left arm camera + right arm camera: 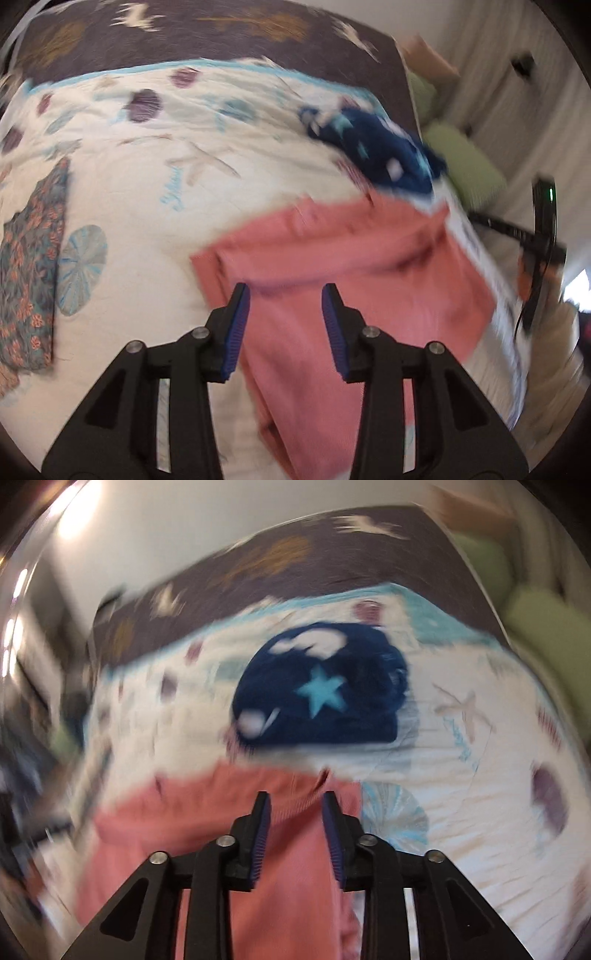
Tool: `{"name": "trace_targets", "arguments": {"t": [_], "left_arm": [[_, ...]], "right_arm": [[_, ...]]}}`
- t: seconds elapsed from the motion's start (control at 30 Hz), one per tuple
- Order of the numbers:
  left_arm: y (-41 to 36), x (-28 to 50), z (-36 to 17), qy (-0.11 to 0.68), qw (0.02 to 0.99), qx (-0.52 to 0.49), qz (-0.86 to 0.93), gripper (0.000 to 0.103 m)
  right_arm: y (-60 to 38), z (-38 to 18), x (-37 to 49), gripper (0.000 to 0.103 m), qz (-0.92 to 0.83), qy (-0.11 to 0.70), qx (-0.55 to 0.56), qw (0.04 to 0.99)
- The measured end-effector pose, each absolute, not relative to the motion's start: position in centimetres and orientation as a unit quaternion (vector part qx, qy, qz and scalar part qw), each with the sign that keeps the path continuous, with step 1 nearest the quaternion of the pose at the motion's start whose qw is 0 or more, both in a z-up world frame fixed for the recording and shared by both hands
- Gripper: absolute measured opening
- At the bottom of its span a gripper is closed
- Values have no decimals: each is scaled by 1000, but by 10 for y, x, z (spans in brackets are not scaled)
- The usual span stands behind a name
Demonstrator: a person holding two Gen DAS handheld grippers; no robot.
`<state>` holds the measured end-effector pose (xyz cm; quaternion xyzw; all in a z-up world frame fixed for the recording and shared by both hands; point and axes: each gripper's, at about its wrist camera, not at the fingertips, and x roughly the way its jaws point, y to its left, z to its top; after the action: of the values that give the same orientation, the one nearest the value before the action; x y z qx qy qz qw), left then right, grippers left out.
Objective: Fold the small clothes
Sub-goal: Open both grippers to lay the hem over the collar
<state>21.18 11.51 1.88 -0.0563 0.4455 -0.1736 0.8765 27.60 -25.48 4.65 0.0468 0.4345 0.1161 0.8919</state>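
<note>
— Pink garment (354, 295)?
— Spread on the white sea-patterned sheet (147, 177) of the bed, near its edge, partly folded.
— Left hand-held gripper (285, 291)?
— Released, hanging over the pink cloth, nothing pinched between the blue pads (236, 332).
— Right hand-held gripper (295, 799)?
— Released too, poised above the same pink garment (221, 830), pads clear of it.
— Anything else there?
— Navy garment with a light blue star (321, 690), bunched just beyond the pink one. Floral-print garment (33, 280) flat at the sheet's far left. Dark patterned blanket (221, 40) behind. Much blur.
</note>
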Motion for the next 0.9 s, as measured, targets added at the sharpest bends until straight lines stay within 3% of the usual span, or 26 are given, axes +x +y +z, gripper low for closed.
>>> {"name": "trace_targets", "arguments": {"t": [0.23,0.4,0.7,0.73,0.77,0.8,0.83,0.87,0.9], "left_arm": [[94,221,-6,443,888,45,-113,41],[96,237,-11,411,897,127,-101,47],[79,254,-19,415,878,161,-176,49],[78,258,-21,417,877,160,-177,49],[77,264,-23,420,876,157,-177,48],[77,268,-24,422,875,152,-181,42],[78,273,-25,424,875,146,-183,24],[83,284,-26,430,876,133,-175,17],[89,292,-26,436,877,116,-166,17]], "right_arm": [[-225,12,268,34,108,477,-60,870],[-235,6,286,63,101,451,-104,881],[-226,-1,324,66,141,440,-136,877],[-227,-1,329,62,141,440,-122,878],[-229,-2,335,37,139,442,-105,880],[-232,-3,341,0,137,446,-87,880],[-236,-5,348,3,132,458,-67,877],[-240,-8,354,3,122,465,-48,875],[-246,-10,359,2,114,469,-30,875]]}}
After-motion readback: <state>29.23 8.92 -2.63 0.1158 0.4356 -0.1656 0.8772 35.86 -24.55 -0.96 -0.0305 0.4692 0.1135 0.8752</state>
